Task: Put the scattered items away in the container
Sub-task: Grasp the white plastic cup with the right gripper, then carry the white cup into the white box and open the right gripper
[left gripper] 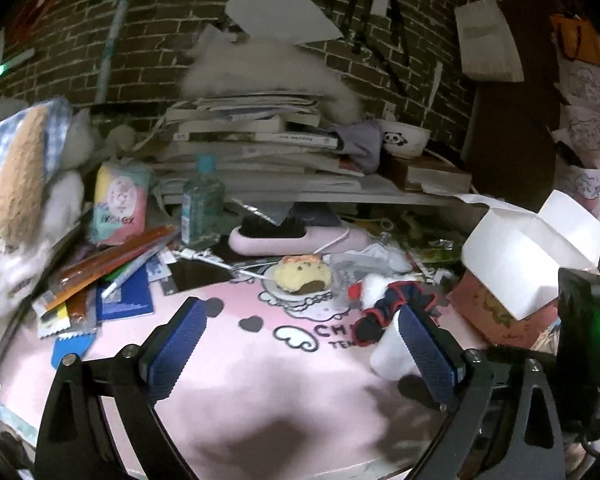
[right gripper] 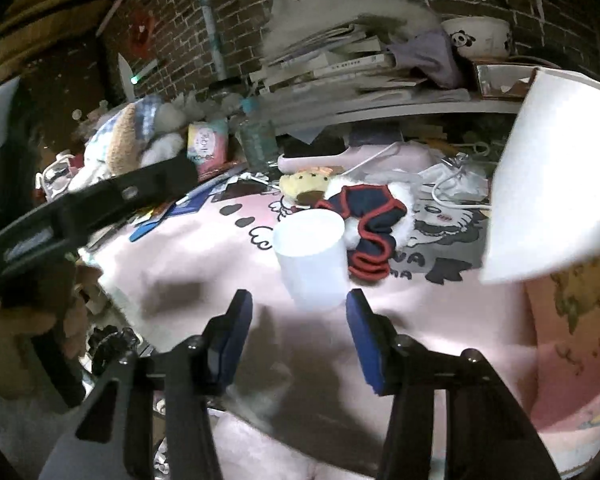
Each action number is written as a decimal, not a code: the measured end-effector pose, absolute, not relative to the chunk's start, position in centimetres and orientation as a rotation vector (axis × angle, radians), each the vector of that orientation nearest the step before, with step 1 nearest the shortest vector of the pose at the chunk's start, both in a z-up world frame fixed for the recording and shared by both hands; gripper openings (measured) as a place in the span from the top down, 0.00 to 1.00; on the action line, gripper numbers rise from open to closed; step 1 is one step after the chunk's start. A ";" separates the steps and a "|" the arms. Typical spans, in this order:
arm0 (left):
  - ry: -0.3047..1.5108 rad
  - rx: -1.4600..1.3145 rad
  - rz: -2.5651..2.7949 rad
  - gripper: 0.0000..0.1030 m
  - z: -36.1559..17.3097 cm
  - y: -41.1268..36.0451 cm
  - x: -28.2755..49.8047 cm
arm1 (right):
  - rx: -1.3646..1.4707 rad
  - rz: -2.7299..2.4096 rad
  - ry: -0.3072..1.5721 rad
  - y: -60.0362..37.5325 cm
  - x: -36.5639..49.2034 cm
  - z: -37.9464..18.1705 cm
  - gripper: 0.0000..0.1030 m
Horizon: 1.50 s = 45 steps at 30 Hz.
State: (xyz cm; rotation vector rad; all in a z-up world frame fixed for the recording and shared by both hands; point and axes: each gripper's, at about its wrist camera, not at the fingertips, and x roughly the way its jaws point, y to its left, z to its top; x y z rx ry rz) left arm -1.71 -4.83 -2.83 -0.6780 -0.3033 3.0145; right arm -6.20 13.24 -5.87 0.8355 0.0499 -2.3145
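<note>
A white plastic cup [right gripper: 310, 258] stands upright on the pink desk mat [right gripper: 204, 264], just ahead of my open right gripper [right gripper: 298, 322]. In the left wrist view the cup [left gripper: 390, 354] sits by the right finger of my open, empty left gripper [left gripper: 302, 334]. A navy and red cloth item with white fluff [right gripper: 370, 228] lies behind the cup. A yellow plush toy [left gripper: 302, 274] lies further back. The pink box with open white flaps [left gripper: 520, 256] stands at the right; in the right wrist view its flap [right gripper: 552, 176] is close.
A pile of books [left gripper: 256, 140] with a panda bowl [left gripper: 404, 138] fills the back shelf. A water bottle [left gripper: 202, 200], tissue pack [left gripper: 118, 204], pink brush [left gripper: 296, 234], pens and packets [left gripper: 100, 272] and stuffed toys [left gripper: 24, 172] crowd the left and back.
</note>
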 end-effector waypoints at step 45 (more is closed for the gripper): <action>-0.381 -0.682 2.960 0.05 -2.8 -5.7 -0.2 | 0.605 -2.430 0.257 13.3 -3.4 4.1 0.63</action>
